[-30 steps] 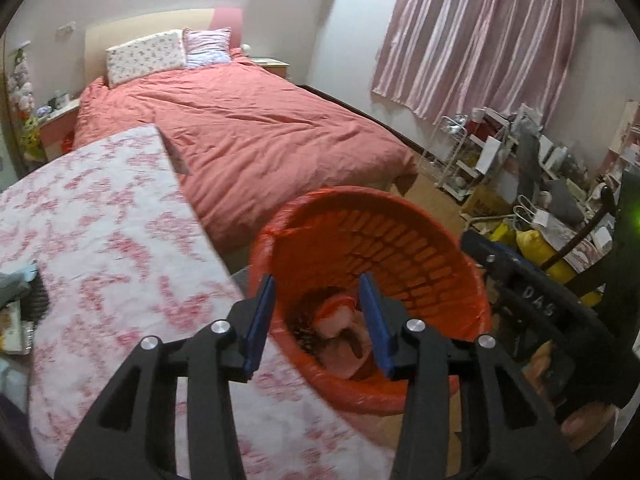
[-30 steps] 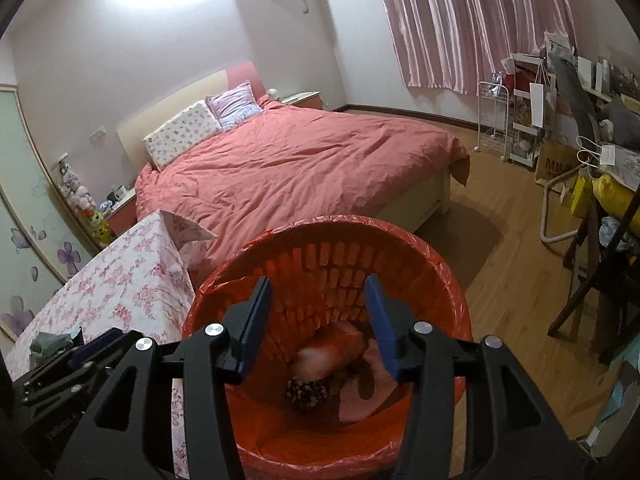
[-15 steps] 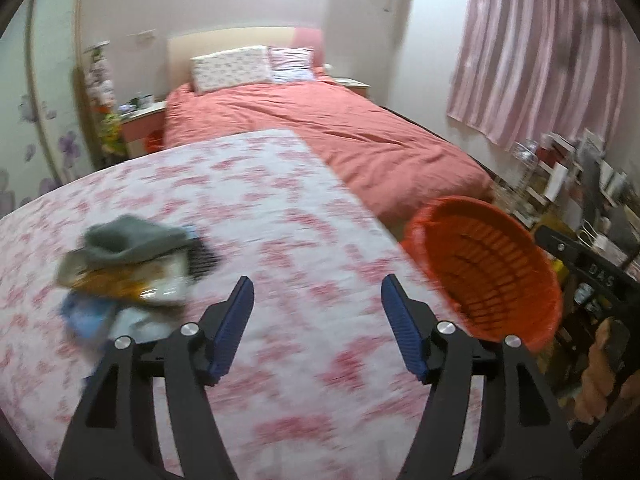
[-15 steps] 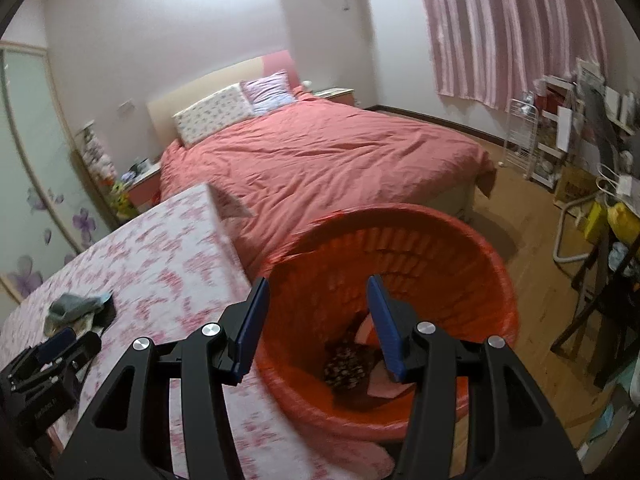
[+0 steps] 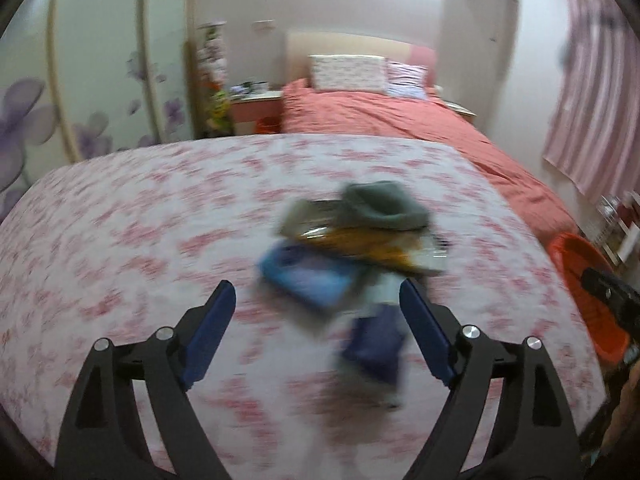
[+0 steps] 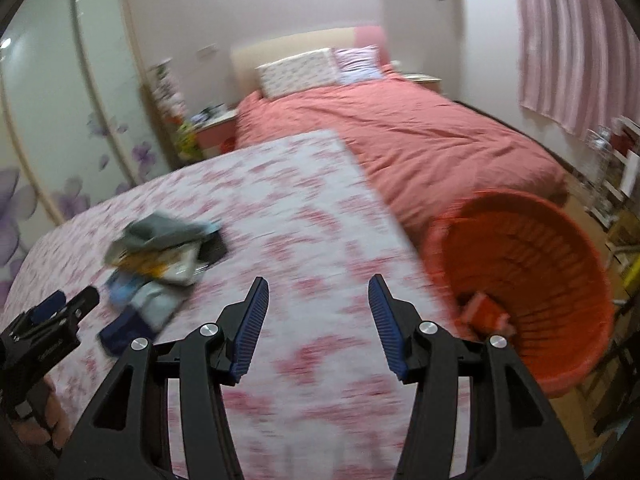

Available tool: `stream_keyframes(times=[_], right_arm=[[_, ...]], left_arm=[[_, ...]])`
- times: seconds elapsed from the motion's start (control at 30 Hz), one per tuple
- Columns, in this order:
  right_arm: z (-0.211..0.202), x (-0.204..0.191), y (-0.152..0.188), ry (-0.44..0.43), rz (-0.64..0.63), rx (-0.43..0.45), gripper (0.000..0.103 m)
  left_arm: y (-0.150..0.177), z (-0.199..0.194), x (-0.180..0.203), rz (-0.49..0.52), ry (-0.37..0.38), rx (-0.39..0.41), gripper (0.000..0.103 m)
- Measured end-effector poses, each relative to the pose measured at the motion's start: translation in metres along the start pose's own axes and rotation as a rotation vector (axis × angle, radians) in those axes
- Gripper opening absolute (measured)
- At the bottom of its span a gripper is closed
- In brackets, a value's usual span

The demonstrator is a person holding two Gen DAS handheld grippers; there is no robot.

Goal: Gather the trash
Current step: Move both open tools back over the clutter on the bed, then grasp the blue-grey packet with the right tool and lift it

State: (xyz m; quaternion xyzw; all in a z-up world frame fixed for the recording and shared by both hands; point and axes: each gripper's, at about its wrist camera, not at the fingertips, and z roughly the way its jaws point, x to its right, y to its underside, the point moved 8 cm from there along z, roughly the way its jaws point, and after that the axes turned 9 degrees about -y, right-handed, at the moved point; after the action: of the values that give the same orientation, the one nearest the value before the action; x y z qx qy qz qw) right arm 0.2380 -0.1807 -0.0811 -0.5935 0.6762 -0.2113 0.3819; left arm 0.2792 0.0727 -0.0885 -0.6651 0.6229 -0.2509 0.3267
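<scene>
My left tongs [image 5: 316, 330] hang wide open and empty over the pink-flowered table [image 5: 140, 216], pointed at a blurred heap of trash [image 5: 352, 236] that lies just ahead of the tips and a little toward the right blade. In that heap a blue packet [image 5: 308, 276] sits nearest the gap, a yellow-printed wrapper [image 5: 384, 248] lies just beyond it, a grey-green bundle [image 5: 380, 202] rests on top at the far side, and a dark blue piece [image 5: 374, 346] lies close inside the right blade; motion blur keeps me from saying what each one is. My right tongs [image 6: 318, 318] are likewise spread wide with nothing between the blades, hovering above bare tablecloth, with the heap well off to their left and the orange basket [image 6: 560, 248] just off to their right past the table's edge, a reddish carton [image 6: 486, 312] lying in its bottom. The step in hand, as I judge it, is the reach for another piece, with the basket already holding some of the haul and the heap yet to be cleared. The next move calls for lowering the left tongs until one loose item sits between the blades, most likely the blue packet or the dark piece, closing on it alone without dragging the wrapper along, and carrying it right toward the basket.
</scene>
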Motion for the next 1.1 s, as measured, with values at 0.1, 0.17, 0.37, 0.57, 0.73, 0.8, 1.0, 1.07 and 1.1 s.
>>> stream_keyframes(times=[0.1,0.17,0.37,0.57,0.73,0.8,1.0,1.07,1.1], right_arm=[[0.013,-0.041,0.007,-0.052,-0.054,-0.033,0.053],[0.023,-0.070,0.012,-0.082,-0.094,-0.055,0.053],[0.057,-0.123,0.025,-0.136,-0.124,-0.132,0.053],[0.080,-0.140,0.035,-0.113,-0.128,-0.183,0.053],[0.087,-0.136,0.046,-0.087,-0.138,-0.216,0.048],[0.086,-0.130,0.048,-0.072,-0.142,-0.219,0.041],[0.076,-0.096,0.045,0.001,-0.139,-0.204,0.027],[0.072,-0.082,0.042,0.026,-0.124,-0.197,0.025],[0.070,-0.073,0.041,0.040,-0.111,-0.193,0.025]], left_arm=[[0.003,0.003,-0.033,-0.042,-0.044,-0.008,0.084],[0.006,0.006,-0.053,-0.065,-0.070,-0.015,0.084],[0.014,0.013,-0.089,-0.110,-0.088,-0.043,0.084],[0.022,0.021,-0.105,-0.142,-0.086,-0.072,0.084],[0.025,0.025,-0.102,-0.154,-0.067,-0.089,0.084],[0.025,0.026,-0.097,-0.151,-0.056,-0.094,0.084],[0.022,0.033,-0.062,-0.125,0.001,-0.120,0.084],[0.020,0.037,-0.046,-0.114,0.023,-0.131,0.084],[0.019,0.039,-0.040,-0.111,0.033,-0.134,0.084]])
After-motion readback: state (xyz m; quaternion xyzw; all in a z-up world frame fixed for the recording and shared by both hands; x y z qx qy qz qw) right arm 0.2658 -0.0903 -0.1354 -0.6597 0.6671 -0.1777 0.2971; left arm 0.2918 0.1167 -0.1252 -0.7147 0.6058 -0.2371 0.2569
